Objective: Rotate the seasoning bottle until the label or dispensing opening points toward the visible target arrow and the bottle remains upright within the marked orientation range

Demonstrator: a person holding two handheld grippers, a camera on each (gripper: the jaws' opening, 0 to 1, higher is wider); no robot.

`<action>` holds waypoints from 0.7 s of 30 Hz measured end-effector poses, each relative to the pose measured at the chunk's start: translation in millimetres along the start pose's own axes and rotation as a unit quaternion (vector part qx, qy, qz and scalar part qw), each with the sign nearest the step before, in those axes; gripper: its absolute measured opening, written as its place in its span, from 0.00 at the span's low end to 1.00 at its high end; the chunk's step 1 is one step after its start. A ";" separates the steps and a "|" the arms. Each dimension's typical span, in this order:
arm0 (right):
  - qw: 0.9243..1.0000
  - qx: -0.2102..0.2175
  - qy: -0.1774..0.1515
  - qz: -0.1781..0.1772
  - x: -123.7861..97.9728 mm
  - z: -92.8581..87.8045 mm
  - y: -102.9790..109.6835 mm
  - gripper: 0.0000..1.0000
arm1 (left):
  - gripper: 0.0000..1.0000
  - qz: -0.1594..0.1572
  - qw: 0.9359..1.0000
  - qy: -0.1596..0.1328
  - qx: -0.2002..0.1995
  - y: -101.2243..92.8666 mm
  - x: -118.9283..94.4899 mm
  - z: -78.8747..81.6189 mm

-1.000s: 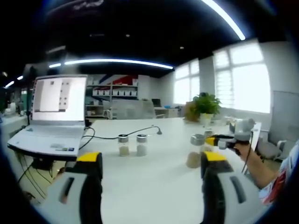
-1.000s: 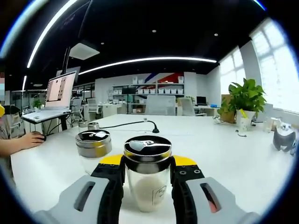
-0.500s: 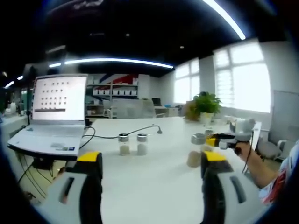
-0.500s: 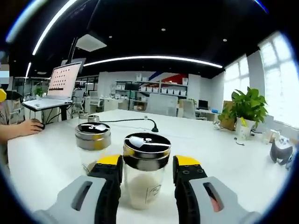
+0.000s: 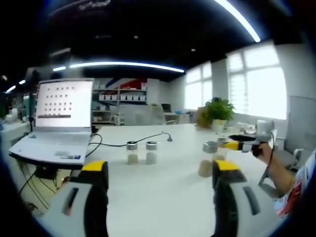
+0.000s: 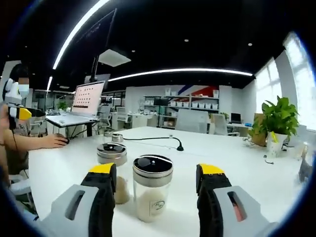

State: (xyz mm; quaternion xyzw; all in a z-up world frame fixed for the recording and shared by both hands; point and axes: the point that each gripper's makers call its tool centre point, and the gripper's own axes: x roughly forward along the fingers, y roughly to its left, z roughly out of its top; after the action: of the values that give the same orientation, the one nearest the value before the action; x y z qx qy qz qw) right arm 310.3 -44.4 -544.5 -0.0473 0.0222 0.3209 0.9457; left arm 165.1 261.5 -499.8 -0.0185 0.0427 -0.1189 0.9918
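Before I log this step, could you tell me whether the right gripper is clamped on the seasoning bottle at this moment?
No, the right gripper stands open, with clear gaps between its jaws and the seasoning bottle upright on the table.

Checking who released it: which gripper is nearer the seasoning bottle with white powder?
Right. The right gripper flanks the seasoning bottle, open, not touching. The left gripper is far across the table.

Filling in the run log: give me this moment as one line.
right gripper: open, astride seasoning bottle | bottle: upright on table | second bottle: beside it | left gripper: open, idle
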 end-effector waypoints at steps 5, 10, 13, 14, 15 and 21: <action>0.996 0.042 -0.010 0.076 2.8 3.6 2.3 0.61 | 0.92 0.001 1.000 0.000 0.000 0.3 0.3 0.1; 0.994 -0.004 0.002 0.107 12.1 2.0 -9.1 0.52 | 0.92 -0.002 1.000 0.005 0.001 -2.1 1.6 -2.2; 0.985 0.023 -0.004 0.168 15.5 2.9 -3.0 0.52 | 0.92 -0.004 1.000 0.005 -0.001 -2.9 1.8 -2.1; 0.981 0.036 -0.010 0.188 15.4 3.6 -0.3 0.52 | 0.92 -0.003 1.000 0.005 -0.001 -2.7 1.8 -2.0; 0.976 0.049 -0.015 0.210 14.7 4.5 3.0 0.52 | 0.92 -0.002 1.000 0.005 -0.001 -2.3 1.9 -2.1; 0.971 0.048 -0.037 0.229 16.6 10.8 2.3 0.48 | 0.92 -0.005 1.000 0.007 0.004 -3.7 1.9 -1.5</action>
State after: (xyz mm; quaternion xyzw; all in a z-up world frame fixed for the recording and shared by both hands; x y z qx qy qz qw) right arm 322.3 -31.5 -535.2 0.0162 0.0133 0.5295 0.8481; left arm 165.9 257.4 -501.2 -0.0137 0.0489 -0.1245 0.9909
